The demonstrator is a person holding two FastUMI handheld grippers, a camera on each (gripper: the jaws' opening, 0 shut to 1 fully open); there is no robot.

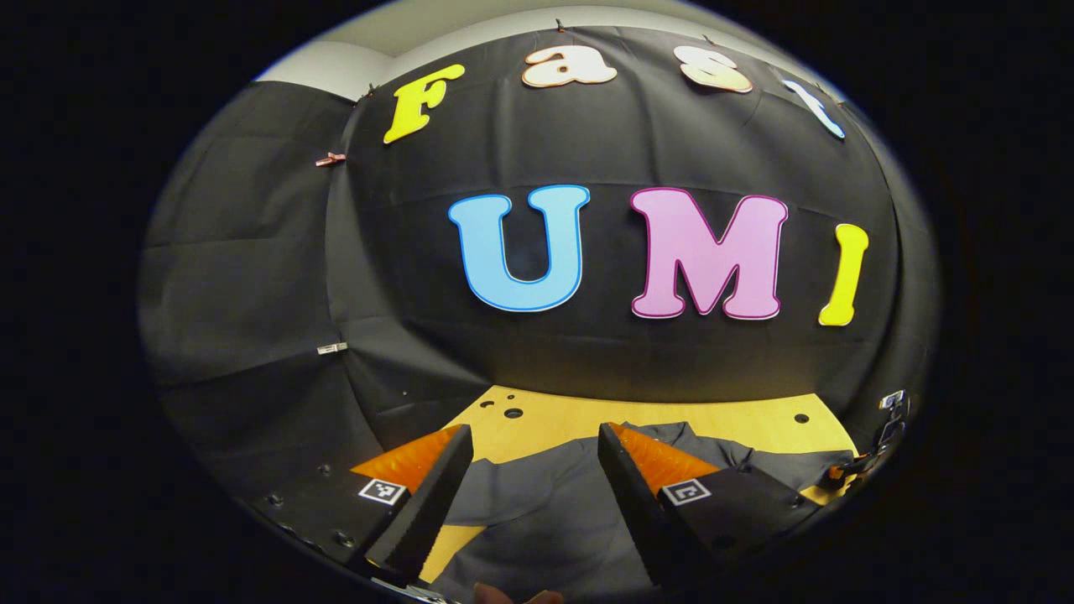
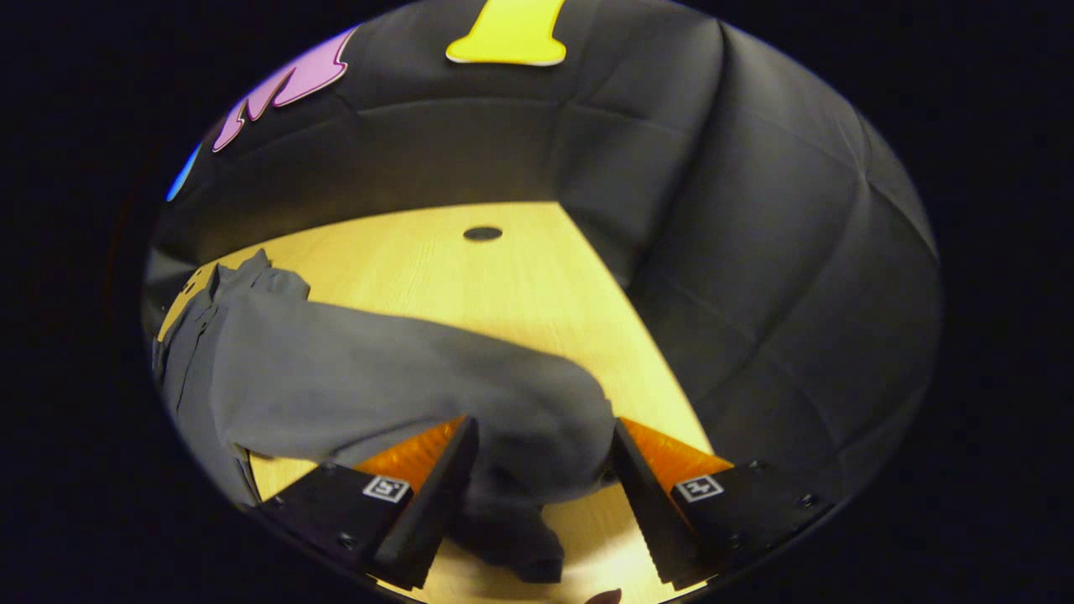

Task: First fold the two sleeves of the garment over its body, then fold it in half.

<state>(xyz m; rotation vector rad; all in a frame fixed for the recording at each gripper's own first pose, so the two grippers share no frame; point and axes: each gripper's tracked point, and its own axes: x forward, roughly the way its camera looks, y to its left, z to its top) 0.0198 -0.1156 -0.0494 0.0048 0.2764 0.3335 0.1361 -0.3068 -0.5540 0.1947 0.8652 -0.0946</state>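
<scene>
Left gripper (image 1: 533,470): fingers spread wide apart, nothing pinched between them; each finger is a wedge with a ribbed inner face and carries a small square marker tile near its base.
Garment, left gripper view (image 1: 545,512): a dark grey, matte, soft cloth lying on the table below and ahead of the open fingers, with shallow folds; a bunched edge rises just beyond the right-hand finger.
Table, left gripper view (image 1: 755,424): pale wood-grain board with round dark holes, reaching ahead of the fingers to the foot of the booth wall (image 1: 252,277), a black cloth hanging in creased panels.
Far edge, left gripper view: a small clamp-like fitting (image 1: 891,419) to the right of the fingers, too small to make out.
Right gripper (image 2: 545,466): fingers parted, a rounded end of the grey cloth lying in the gap; the cloth touches the inner face of the right-hand finger, and whether the left-hand finger presses on it cannot be told.
Sleeve, right gripper view (image 2: 377,386): a long tube-shaped stretch of the garment running from between the fingers away to the left, where it joins crumpled, layered cloth.
Table, right gripper view (image 2: 503,277): the same light wood, one oval hole ahead of the fingers, its right edge meeting the black wall cloth.
Containers: none to be seen.
</scene>
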